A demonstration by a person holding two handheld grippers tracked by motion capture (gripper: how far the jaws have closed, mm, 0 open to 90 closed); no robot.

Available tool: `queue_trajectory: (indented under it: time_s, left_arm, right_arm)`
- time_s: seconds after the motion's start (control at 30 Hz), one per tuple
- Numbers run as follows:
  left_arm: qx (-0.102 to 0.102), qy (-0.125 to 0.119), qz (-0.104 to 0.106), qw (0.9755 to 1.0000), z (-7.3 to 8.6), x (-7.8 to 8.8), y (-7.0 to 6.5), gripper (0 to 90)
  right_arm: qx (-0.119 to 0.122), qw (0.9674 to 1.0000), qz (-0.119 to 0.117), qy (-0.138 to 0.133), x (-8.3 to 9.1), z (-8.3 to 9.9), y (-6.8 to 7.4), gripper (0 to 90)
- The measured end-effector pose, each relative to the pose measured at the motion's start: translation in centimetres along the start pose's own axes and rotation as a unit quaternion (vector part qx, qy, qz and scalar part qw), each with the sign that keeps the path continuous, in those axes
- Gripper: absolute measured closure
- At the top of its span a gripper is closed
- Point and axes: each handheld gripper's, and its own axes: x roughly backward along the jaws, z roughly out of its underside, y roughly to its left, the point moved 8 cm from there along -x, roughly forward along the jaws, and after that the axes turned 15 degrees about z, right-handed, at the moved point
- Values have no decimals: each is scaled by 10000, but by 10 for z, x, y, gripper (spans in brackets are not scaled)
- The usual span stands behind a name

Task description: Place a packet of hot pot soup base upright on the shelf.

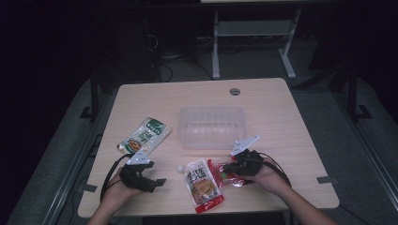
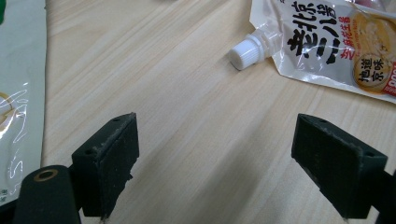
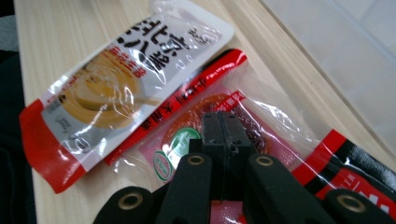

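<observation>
A: Container status?

B: Clear plastic tray [image 1: 212, 126] is sitting mid-table [image 1: 291, 154], open side up, nothing lying in it. Its pale wall is also showing at the top right of the right gripper view [image 3: 355, 51].

A: Item in hand?

B: Red snack packet [image 1: 225, 172]. It's lying flat on the table just in front of the tray, near the front edge, right beside the spouted sauce pouch [image 1: 202, 183], and in the right gripper view its edge is tucking under the pouch.

A: Looks like?

B: Clear film with red borders, a round orange-red piece inside, and a small green and white oval sticker [image 3: 180, 142]. Glossy, glare is running across it.

A: Right gripper?

B: Right gripper [image 1: 233, 166] is sitting over the packet, jaws clenched tight together with no gap. Pads are lying on top of the film; can't tell if any of it is pinched between them.

A: Left?

B: Left gripper [image 1: 157, 183] is resting low over bare wood at the front left, jaws released and standing wide apart, nothing between them. The pouch's white cap [image 2: 247, 52] is showing ahead of it.

A: Anything else?

B: Green and white packet [image 1: 144, 136] is lying left of the tray, apart from it.
</observation>
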Motion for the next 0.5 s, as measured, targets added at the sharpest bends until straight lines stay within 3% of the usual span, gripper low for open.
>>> queue_trajectory:
  time_s: [0.03,0.5]
  left_arm:
    - [4,4,4,10000,0,0,0,145]
    - [5,-40,31,10000,-1,-1,-2,145]
  right_arm:
    - [93,9999,45,12,-1,1,-2,900]
    - [30,9998,168,126,1,5,-4,900]
